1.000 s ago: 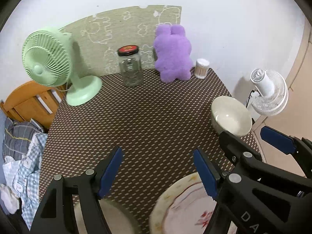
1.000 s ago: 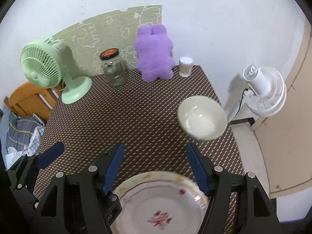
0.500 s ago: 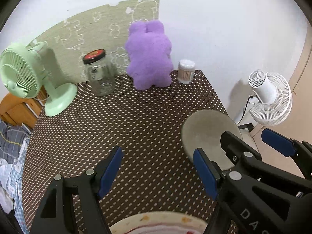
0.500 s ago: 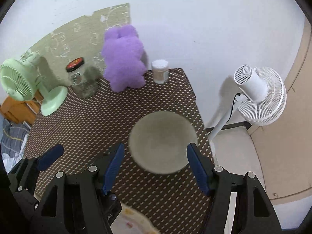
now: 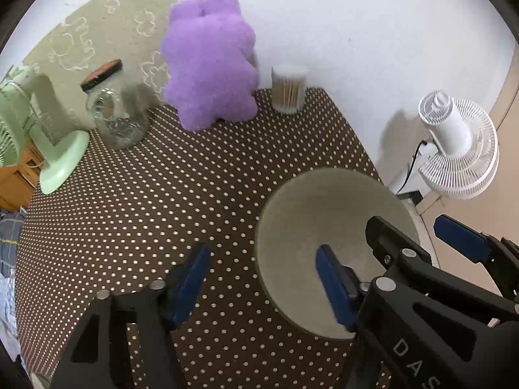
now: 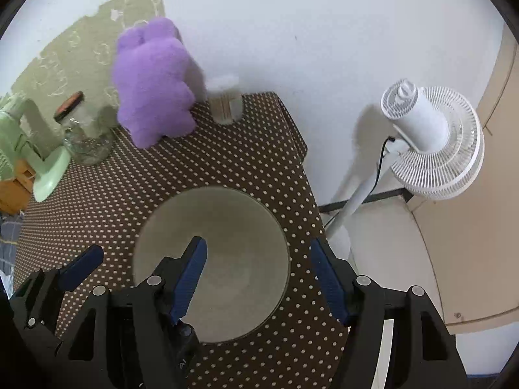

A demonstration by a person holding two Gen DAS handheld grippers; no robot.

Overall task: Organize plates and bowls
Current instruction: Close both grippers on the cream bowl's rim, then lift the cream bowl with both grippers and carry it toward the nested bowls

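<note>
Cream bowl (image 6: pixel 227 259), and we are closing in.
We are straddling its right rim with the right gripper (image 6: pixel 259 275) (jaws apart, nothing held); the left gripper (image 5: pixel 262 278), empty, is closing just beside it.

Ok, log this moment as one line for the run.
stage: reaching for bowl | right gripper: open, fingers straddle the right rim | left gripper: closing, straddling the left rim, not gripping | bowl: on table
</note>
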